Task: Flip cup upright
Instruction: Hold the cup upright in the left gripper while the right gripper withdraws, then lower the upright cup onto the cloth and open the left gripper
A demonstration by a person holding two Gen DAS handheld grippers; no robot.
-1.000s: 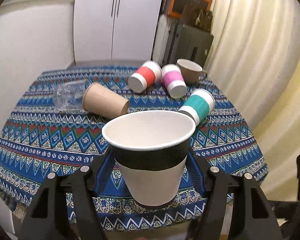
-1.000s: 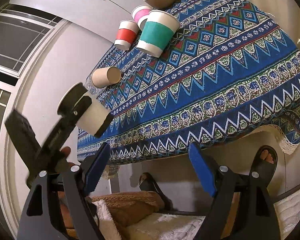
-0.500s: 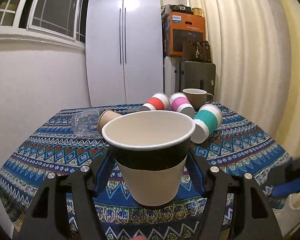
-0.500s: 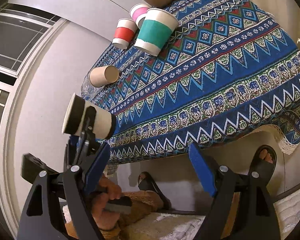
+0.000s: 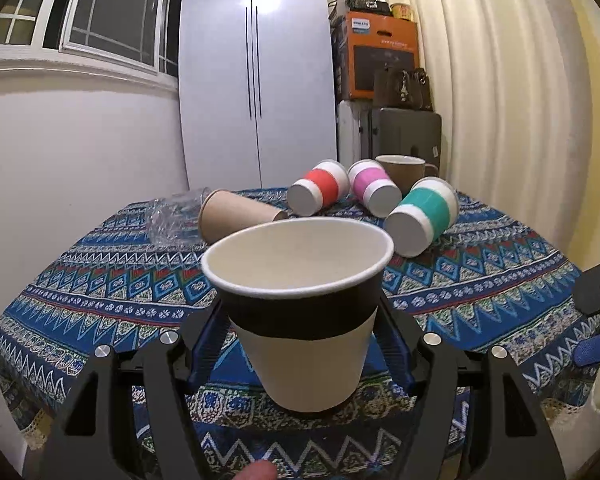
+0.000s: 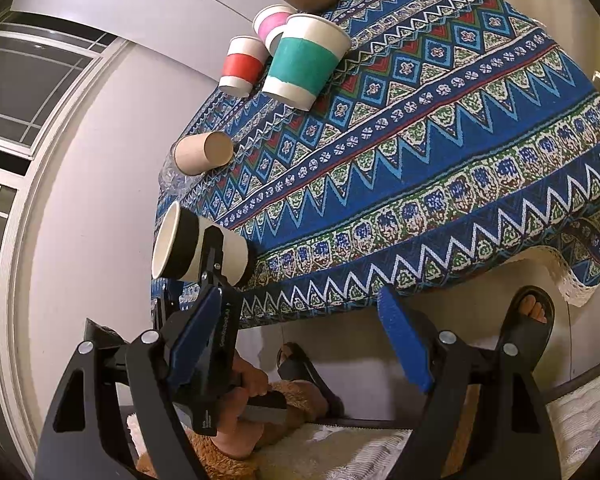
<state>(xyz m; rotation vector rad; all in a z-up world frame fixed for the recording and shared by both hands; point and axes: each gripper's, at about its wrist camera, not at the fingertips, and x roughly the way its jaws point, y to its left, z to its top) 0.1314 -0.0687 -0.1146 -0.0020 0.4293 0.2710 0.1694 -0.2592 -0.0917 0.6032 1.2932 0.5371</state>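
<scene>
Jaws clamp cup point(image 5: 300, 312) upright.

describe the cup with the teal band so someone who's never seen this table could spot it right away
Start at the round table under the blue patterned tablecloth and look to its far right, toward the cream curtain. There a cluster of tipped-over cups lies; the teal-banded cup is the one nearest the curtain, on its side. Its neighbours wear red and pink bands instead.

The left gripper point(image 5: 302, 340) clamps a white paper cup with a black band point(image 5: 300, 312), mouth up, over the near edge of the blue patterned tablecloth point(image 5: 480, 280). Farther back lie a brown paper cup point(image 5: 236, 218), red-banded point(image 5: 318, 192), pink-banded point(image 5: 374, 187) and teal-banded point(image 5: 422, 216) cups.
</scene>
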